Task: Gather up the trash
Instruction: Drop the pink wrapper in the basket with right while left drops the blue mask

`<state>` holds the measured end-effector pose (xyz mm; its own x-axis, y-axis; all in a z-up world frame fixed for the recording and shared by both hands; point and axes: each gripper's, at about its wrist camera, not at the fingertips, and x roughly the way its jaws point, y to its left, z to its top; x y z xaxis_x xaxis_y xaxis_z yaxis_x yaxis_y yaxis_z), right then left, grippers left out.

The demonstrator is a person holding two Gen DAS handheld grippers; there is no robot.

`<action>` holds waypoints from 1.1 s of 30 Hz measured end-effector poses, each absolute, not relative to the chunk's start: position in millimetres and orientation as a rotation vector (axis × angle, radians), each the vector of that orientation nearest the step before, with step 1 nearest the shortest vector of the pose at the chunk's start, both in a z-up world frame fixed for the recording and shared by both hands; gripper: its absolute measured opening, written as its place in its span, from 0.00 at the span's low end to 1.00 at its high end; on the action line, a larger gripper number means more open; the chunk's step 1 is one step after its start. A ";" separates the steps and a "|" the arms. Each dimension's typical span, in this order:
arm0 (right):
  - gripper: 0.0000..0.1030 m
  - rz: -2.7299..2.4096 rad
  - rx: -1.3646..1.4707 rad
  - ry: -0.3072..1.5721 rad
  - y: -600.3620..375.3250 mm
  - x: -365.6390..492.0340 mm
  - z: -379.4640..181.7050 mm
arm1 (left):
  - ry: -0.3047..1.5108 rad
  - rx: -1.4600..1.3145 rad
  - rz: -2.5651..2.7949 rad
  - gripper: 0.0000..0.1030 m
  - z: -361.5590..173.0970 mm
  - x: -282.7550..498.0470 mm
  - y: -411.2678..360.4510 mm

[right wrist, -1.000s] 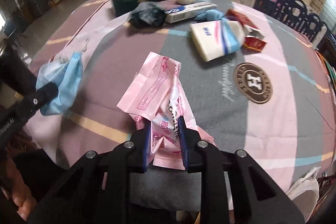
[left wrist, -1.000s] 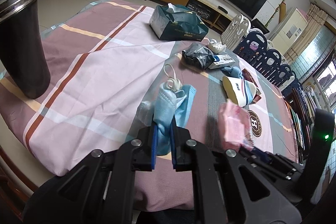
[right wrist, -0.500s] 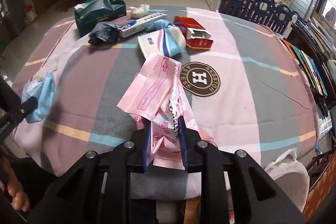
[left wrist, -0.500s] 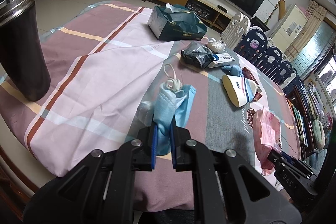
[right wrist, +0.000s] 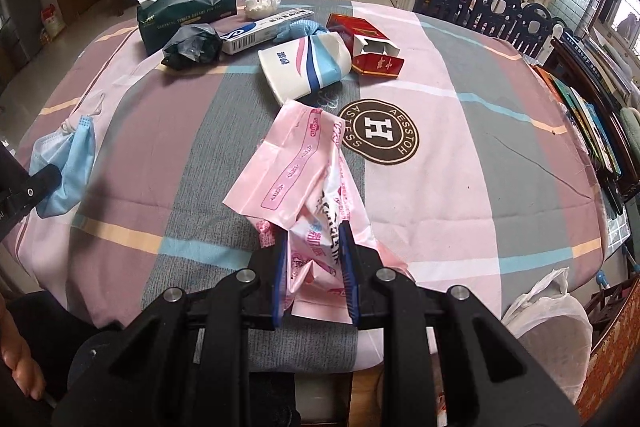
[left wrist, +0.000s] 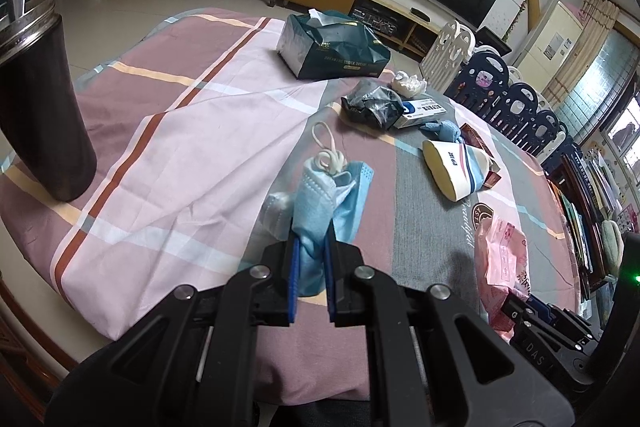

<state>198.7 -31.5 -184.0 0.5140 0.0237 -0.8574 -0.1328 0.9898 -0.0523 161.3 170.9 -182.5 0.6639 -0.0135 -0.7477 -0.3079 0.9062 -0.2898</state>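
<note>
the left gripper (left wrist: 311, 267) is clamped on a crumpled blue mask (left wrist: 320, 203), its white ear loops (left wrist: 330, 151) sticking up past the jaws, above the near edge of the table (left wrist: 168, 155). nothing here differs from a second ago: same grip, same spot

the right gripper (right wrist: 314, 267) has its jaws pressed on a pink wrapper (right wrist: 296, 167), which fans out above the blue pads. the grip is unchanged, but the gripper has swung sideways over the last second: in the left view the pink wrapper (left wrist: 502, 259) was close beside the mask and now hangs well apart from it, at the table's right edge, and the right view has turned so that the round brown logo (right wrist: 380, 131) on the cloth sits just past the wrapper where before it lay off to the right. the mask (right wrist: 66, 167) has slid to the far left of that view

the rest of the trash lies untouched near the far edge: green tissue box (right wrist: 186, 11), black bag (right wrist: 192, 47), white and blue carton (right wrist: 264, 29), white tissue wad (right wrist: 262, 3), blue glove (right wrist: 298, 29), soft tissue pack (right wrist: 306, 67), and an open red cigarette pack (right wrist: 366, 47). a dark tumbler (left wrist: 40, 107) stands at the left edge. a white bag (right wrist: 548, 311) hangs below the near right edge
</note>
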 end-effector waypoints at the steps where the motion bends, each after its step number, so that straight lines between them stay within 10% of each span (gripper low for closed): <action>1: 0.24 0.092 -0.116 1.024 -31.6 198.9 -183.6 | 0.833 -0.412 0.171 0.11 -182.5 161.3 170.1; 33: 0.24 -0.038 -0.039 0.941 -133.9 158.5 -131.5 | 0.808 -0.363 0.092 0.11 -157.5 154.2 148.8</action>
<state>158.5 -133.9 -131.5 0.5882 -0.0493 -0.8072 0.0154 0.9986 -0.0497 154.2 148.8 -157.5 0.6909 -0.0570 -0.7207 -0.2176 0.9342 -0.2825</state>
